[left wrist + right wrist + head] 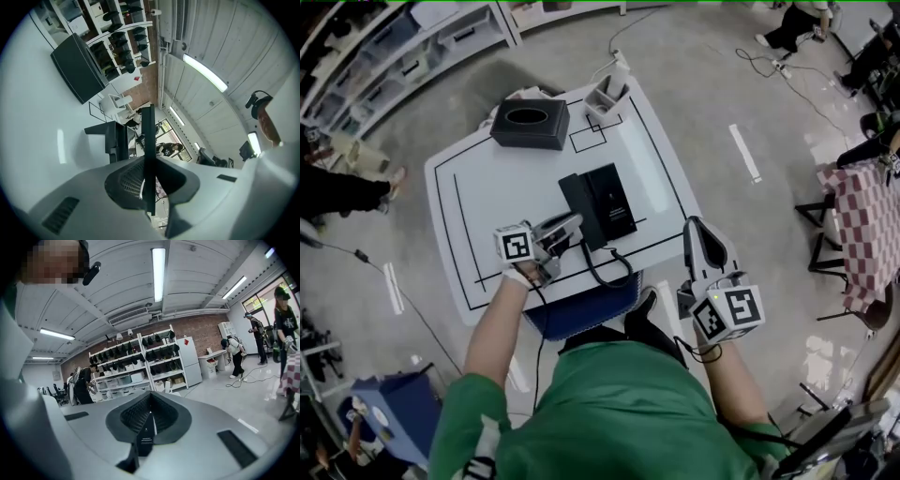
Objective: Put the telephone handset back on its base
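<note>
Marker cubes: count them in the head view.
2: one cube on the left hand-held gripper, shut on the handset; one cube on the right hand-held gripper, beyond the table's near right corner. None seems hidden.

I see bare tabletop (478,206) left of telephone base (609,199): wide lane. Tissue box (531,124), white holder (605,98) crowd far edge; cord (605,272) loops at near edge.

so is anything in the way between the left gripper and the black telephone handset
Nothing visible. The left gripper is right beside the near end of the black telephone handset, which lies along the left side of the black base. The black coiled cord loops off at the near end, not between them.
</note>
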